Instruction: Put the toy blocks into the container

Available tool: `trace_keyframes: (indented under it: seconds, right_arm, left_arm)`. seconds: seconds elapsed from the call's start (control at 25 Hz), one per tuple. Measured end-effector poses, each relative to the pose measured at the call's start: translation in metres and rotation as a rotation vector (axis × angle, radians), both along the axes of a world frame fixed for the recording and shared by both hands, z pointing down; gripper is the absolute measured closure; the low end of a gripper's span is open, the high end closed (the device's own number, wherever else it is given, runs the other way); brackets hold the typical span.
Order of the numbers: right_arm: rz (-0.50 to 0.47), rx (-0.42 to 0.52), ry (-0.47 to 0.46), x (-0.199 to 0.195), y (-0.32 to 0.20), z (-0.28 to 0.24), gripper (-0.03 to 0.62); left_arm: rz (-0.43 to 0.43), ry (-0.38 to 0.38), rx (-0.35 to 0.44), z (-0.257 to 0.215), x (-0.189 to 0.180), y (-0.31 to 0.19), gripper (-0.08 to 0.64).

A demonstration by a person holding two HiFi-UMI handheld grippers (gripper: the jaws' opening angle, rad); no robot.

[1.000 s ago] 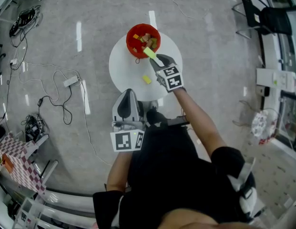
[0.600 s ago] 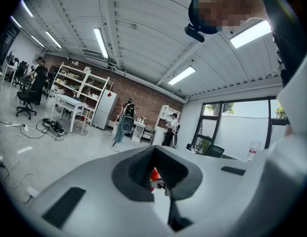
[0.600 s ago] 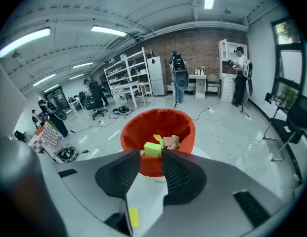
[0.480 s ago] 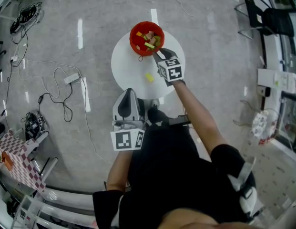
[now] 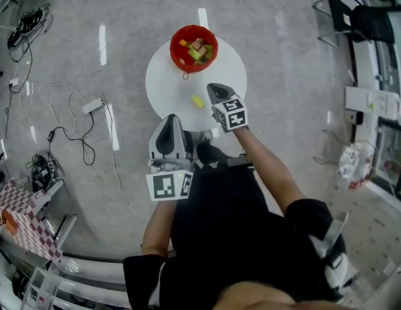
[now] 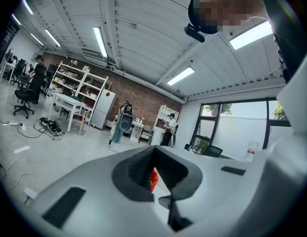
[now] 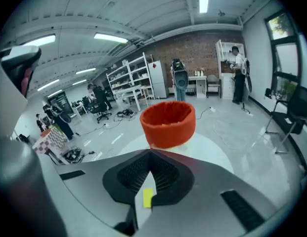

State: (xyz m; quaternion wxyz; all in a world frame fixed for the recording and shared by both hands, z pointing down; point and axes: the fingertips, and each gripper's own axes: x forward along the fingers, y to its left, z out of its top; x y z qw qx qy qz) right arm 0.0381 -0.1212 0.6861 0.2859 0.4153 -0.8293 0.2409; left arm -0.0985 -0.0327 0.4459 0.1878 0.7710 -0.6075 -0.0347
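Note:
A red container [image 5: 176,58] with several coloured blocks inside stands at the far side of a round white table [image 5: 166,82]. One yellow block [image 5: 198,101] lies loose on the table. My right gripper [image 5: 210,86] hovers just right of it, apart from it, jaws closed together on nothing. In the right gripper view its tips [image 7: 151,153] meet below the container [image 7: 168,127], and the yellow block [image 7: 148,197] shows through the gap behind them. My left gripper [image 5: 170,118] is shut and empty at the table's near edge; a red sliver shows behind its tips [image 6: 153,148].
Cables and a power strip [image 5: 93,106] lie on the floor at the left. A black chair [image 5: 355,18] stands at the upper right, a checkered item [image 5: 19,215] at the lower left. The person's torso fills the bottom of the head view.
The right gripper held a lime block over the container, let it fall in, then drew back toward the person and closed. The left gripper stayed put.

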Motion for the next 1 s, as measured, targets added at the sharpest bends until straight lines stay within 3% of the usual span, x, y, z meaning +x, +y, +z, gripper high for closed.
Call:
trace_keyframes:
  seconds: [0.2, 0.32, 0.4, 0.52, 0.64, 1.0]
  right_arm:
    - [-0.082, -0.239, 0.149, -0.005, 0.054, 0.078, 0.594]
    - [-0.144, -0.312, 0.192, -0.009, 0.08, 0.108, 0.594]
    - [-0.171, -0.333, 0.229, -0.01, 0.09, 0.123, 0.59]
    - [-0.186, -0.344, 0.294, -0.005, 0.097, 0.141, 0.507]
    - [-0.191, -0.367, 0.324, -0.003, 0.101, 0.156, 0.466]
    - [-0.194, -0.434, 0.399, 0.003, 0.106, 0.179, 0.457]
  left_arm:
    - [0.012, 0.001, -0.009, 0.002, 0.003, -0.002, 0.563]
    - [0.012, 0.006, -0.008, 0.003, 0.003, -0.002, 0.563]
    - [0.009, 0.011, -0.011, 0.004, 0.002, -0.002, 0.563]
    - [0.007, 0.013, -0.022, 0.009, 0.002, -0.001, 0.563]
    - [0.008, 0.01, -0.031, 0.012, 0.002, -0.001, 0.563]
    - [0.001, 0.006, -0.043, 0.015, -0.003, 0.001, 0.563]
